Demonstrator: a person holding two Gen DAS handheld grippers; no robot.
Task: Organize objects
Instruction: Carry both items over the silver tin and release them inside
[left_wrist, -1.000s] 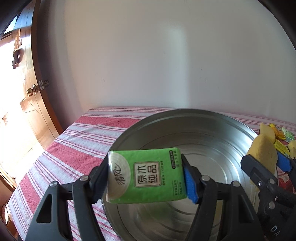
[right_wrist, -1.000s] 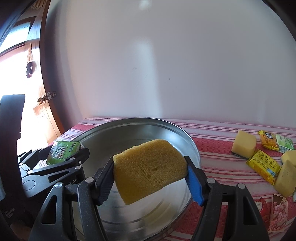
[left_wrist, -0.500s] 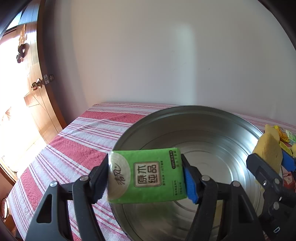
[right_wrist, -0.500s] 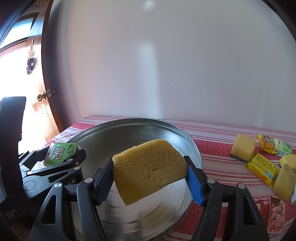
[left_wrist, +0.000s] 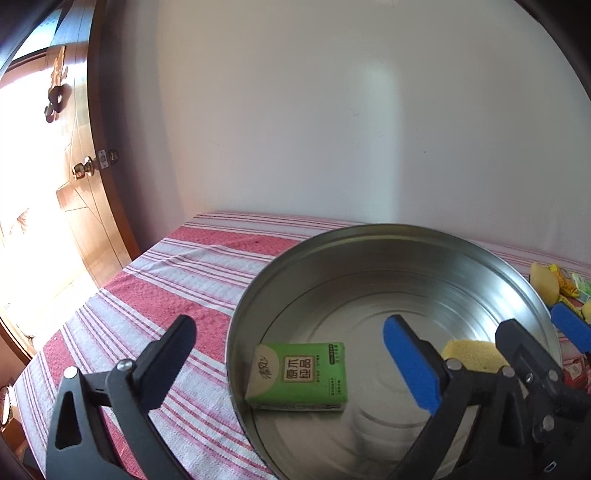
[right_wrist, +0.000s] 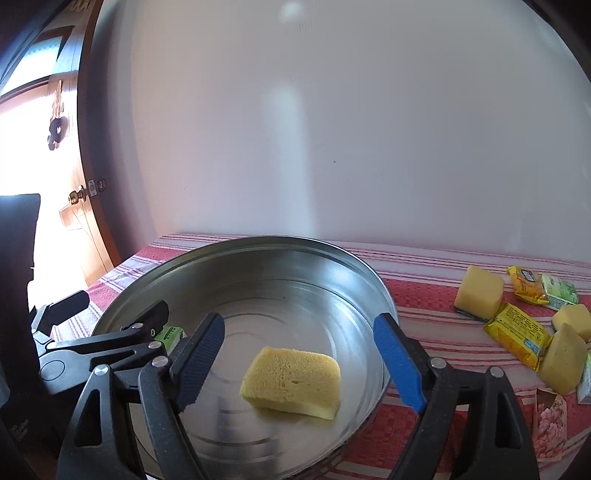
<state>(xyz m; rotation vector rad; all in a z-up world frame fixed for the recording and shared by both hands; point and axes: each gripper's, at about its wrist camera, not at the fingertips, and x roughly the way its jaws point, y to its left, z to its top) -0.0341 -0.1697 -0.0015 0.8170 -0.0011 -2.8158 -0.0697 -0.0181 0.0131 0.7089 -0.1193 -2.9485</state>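
As both grippers' jaws have just been opening, their loads now lie on the floor of the pan (left_wrist: 369, 236): the tissue pack (left_wrist: 299, 376) by its left wall, the sponge (right_wrist: 291, 380) toward its right. A second ago each was clamped above the pan. The left gripper (left_wrist: 291, 343) gapes wide and empty; the right gripper (right_wrist: 299, 347) likewise holds nothing. More sponges and packets (right_wrist: 517, 332) wait right of the pan, likely next.
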